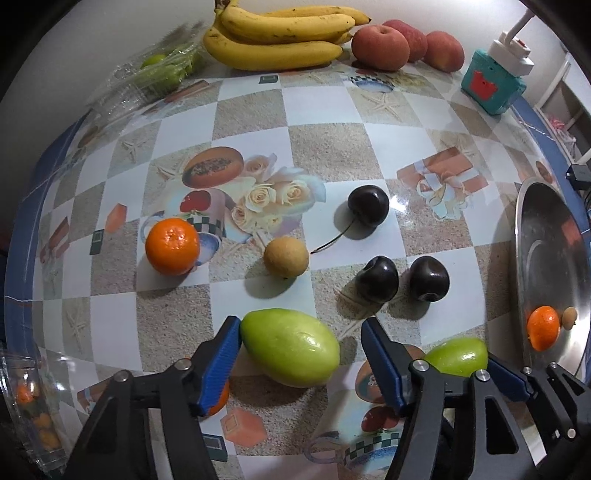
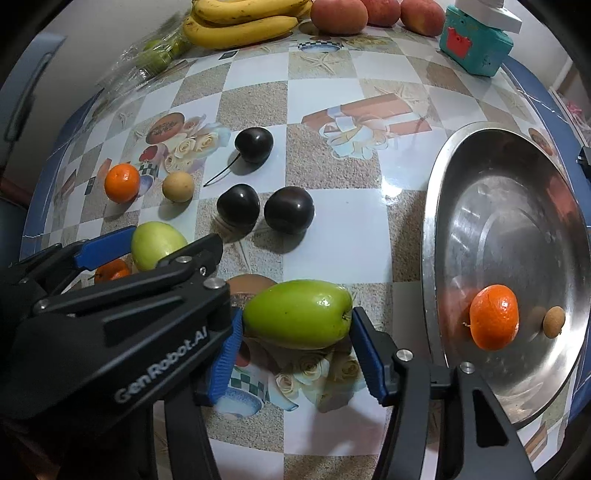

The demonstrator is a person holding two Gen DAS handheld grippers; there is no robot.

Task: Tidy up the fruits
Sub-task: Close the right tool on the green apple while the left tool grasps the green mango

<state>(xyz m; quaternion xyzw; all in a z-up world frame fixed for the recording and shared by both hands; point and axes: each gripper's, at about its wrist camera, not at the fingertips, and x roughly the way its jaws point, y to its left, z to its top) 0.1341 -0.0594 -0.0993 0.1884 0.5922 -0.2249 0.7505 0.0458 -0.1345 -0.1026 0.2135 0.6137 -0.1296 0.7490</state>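
Left tongs (image 1: 301, 323): roughly half open, astride a green fruit (image 1: 291, 347) lying on the table (image 1: 325, 110), touching it at the 9 o'clock end only, with a gap showing at 3 o'clock, so nothing gripped yet. Right tongs (image 2: 297, 314): at a similar width, set at both ends of a second green fruit (image 2: 295, 314), also down on the table; touching or all but (impossible to tell whether pressing). Outward from the right tongs: at 3 o'clock a steel bowl (image 2: 428, 221), already holding an orange (image 2: 493, 317) and a small brown fruit (image 2: 554, 321); at 11 to 12 o'clock three dark plums (image 2: 290, 210); further toward 10 o'clock another orange (image 2: 122, 182) and a pale round fruit (image 2: 178, 186); far off at 12 o'clock bananas (image 2: 240, 33) and peaches (image 2: 338, 16). Step in hand, by the look of it: a two-handed pick of the green pair, at the closing stage. Next, probably: firm up both grips, evenly and not too hard on smooth, rounded skin apt to squirt out endwise, then lift clear and carry toward the bowl at 3 o'clock, right tongs leading to keep the two from colliding.
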